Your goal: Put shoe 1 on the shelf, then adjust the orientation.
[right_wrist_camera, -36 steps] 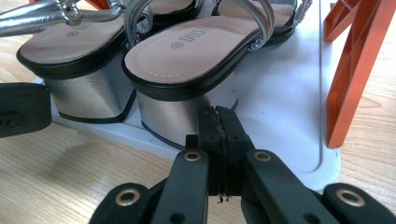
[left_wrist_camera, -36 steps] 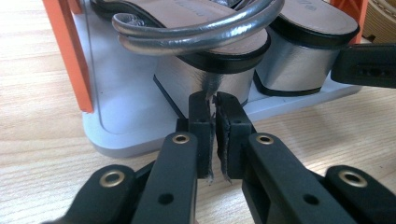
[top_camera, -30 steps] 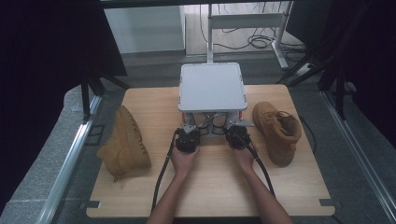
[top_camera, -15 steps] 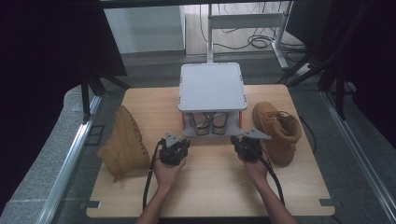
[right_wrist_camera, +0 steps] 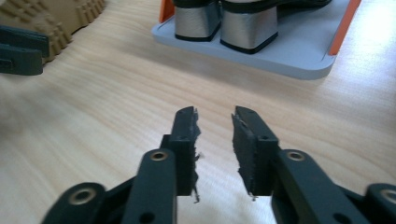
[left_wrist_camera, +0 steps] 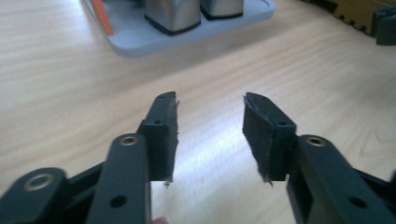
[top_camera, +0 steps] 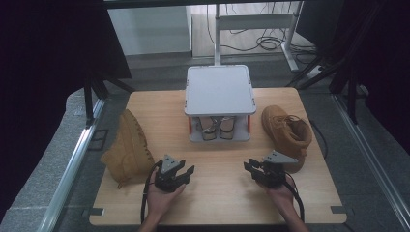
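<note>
A grey two-shelf rack stands at the middle back of the wooden table. A pair of shoes with silver block heels sits on its lower shelf. One tan boot lies on its side at the left. A second tan boot stands at the right. My left gripper hovers beside the left boot; its jaws have just been opening, and they stand open with nothing between them. My right gripper is by the right boot; its jaws have also been opening and hold nothing.
In the left gripper view, the rack's base and the heels lie ahead over bare wood. In the right gripper view, the rack's base is ahead, with the left boot's sole at the far left. Metal rails run along both table sides.
Both hands have drawn back from the rack's lower shelf toward the near edge and spread apart. Both pairs of jaws went from shut to open.
</note>
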The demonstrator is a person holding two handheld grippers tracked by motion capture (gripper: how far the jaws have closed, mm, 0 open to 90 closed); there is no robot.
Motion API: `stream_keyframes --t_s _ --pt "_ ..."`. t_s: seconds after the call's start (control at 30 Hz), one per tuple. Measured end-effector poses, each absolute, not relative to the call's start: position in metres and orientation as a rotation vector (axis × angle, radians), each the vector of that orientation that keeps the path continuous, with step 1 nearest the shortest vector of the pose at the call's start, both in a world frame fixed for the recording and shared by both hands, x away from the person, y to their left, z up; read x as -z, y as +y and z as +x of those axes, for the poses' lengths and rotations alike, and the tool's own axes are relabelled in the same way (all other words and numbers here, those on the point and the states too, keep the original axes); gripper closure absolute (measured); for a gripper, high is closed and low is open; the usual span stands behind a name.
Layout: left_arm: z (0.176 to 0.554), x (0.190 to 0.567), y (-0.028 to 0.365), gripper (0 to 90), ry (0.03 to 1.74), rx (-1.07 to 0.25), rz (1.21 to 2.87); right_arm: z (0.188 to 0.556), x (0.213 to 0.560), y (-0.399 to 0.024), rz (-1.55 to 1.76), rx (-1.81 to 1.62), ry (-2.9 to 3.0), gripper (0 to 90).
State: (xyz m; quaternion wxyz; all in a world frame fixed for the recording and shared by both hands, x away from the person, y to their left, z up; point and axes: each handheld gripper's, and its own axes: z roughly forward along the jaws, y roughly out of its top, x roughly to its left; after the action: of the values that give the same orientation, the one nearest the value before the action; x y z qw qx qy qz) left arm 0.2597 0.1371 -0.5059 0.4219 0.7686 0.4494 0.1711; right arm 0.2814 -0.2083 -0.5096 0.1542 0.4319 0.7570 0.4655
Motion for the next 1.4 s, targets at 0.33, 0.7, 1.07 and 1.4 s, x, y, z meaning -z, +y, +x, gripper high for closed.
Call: stream_keyframes --t_s 0.33,0.7,1.07,1.4 --pt "0.250 0.496 0.153 44.9 1.120 -0.421 1.919 0.272 0.517 -0.221 1.243 -1.326 2.194 56.6" --pt "0.245 0.468 0.195 41.6 1.146 -0.506 1.850 0.268 0.516 -0.227 1.248 -1.318 2.170 54.3" --pt "0.247 0.460 0.231 54.7 1.200 -0.505 1.860 0.268 0.516 -0.229 1.245 -1.295 2.162 55.1" --pt "0.244 0.457 0.265 83.9 1.284 -0.542 1.777 0.268 0.517 -0.233 1.259 -1.282 2.157 55.1"
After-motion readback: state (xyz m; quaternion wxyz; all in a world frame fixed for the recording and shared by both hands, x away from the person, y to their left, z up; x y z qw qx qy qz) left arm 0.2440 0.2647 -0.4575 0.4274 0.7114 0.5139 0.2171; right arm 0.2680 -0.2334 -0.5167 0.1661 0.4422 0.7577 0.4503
